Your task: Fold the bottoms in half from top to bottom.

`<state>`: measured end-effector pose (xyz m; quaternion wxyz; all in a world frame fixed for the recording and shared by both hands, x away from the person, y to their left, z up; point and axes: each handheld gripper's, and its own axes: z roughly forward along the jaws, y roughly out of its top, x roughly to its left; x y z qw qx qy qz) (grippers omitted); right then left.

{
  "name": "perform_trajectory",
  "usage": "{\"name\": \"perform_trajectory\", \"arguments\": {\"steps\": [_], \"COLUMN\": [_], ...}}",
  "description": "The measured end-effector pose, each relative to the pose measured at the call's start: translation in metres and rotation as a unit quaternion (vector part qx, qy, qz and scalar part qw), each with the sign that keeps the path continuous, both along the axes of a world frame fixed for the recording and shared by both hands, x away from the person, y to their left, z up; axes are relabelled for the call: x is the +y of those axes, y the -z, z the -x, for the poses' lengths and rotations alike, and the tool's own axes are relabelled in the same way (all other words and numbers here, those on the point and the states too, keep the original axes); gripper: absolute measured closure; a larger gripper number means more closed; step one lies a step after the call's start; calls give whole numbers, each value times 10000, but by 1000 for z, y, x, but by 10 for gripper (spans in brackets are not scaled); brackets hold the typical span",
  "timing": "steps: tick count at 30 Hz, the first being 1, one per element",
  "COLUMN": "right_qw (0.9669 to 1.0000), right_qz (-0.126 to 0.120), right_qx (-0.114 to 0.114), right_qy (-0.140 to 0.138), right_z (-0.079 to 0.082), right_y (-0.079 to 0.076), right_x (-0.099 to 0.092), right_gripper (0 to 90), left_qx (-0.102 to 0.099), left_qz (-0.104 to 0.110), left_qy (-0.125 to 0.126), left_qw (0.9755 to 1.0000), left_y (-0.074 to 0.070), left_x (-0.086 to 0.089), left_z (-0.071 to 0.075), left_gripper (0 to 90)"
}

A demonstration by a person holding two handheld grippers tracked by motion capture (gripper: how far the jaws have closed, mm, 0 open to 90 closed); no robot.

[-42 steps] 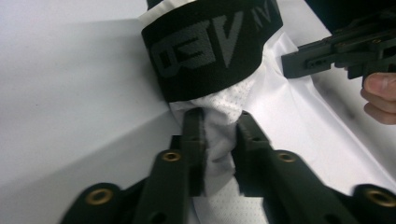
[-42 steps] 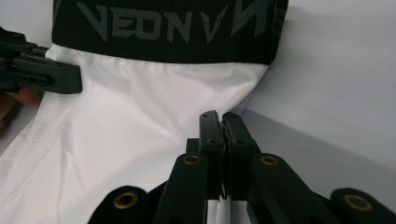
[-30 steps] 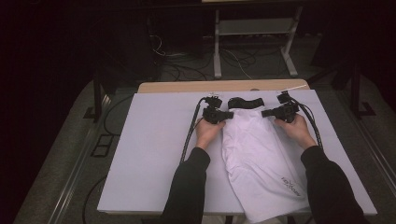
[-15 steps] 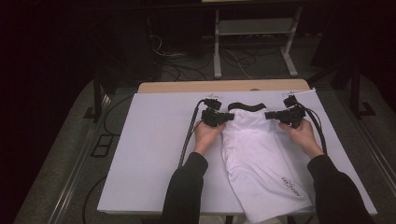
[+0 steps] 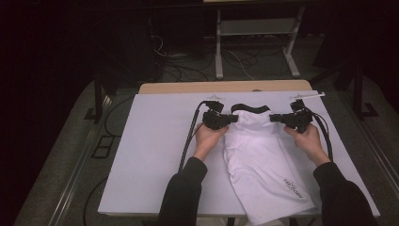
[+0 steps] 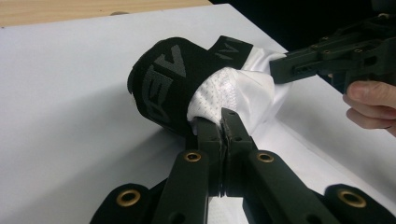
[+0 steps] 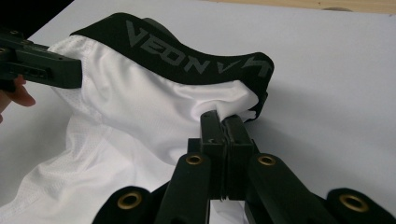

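Observation:
White mesh shorts (image 5: 263, 160) with a black lettered waistband (image 5: 249, 108) lie lengthwise on the white table (image 5: 155, 146), waist end at the far side. My left gripper (image 5: 235, 118) is shut on the white fabric at the waist's left corner, and in the left gripper view its jaws (image 6: 223, 122) pinch cloth just under the waistband (image 6: 168, 84). My right gripper (image 5: 275, 118) is shut on the right corner, and the right gripper view has its tips (image 7: 224, 120) clamping fabric below the band (image 7: 187, 58). The waist end is lifted off the table between both grippers.
A wooden strip (image 5: 226, 86) runs along the table's far edge. Behind it stand a metal frame (image 5: 254, 42) and loose cables on the dark floor. The shorts' leg end (image 5: 282, 207) overhangs the near edge. Bare white surface lies left of the shorts.
Both grippers have moved apart, the right one outward to the right, and risen slightly, stretching the waistband wider and lifting it. Both grips stay shut on the fabric.

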<state>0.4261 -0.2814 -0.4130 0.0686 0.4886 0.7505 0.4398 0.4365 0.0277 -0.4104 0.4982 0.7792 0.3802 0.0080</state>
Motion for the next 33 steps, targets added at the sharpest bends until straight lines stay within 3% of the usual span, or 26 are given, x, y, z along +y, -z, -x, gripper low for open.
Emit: {"name": "perform_trajectory", "arguments": {"steps": [12,33], "right_qw": [9998,9995], "right_qz": [-118,-126], "right_qx": [-136,-217], "right_qy": [-65,-174], "right_z": [21,47], "right_y": [-5,-8], "right_x": [-4,-10], "right_gripper": [879,878], "left_qx": [-170,-382], "left_qz": [-40,-82], "left_qy": [149,389], "left_qw": [9997,9985], "left_y": [-10,-14], "left_x": [1,-2], "left_z": [15,43], "left_gripper": [880,879]}}
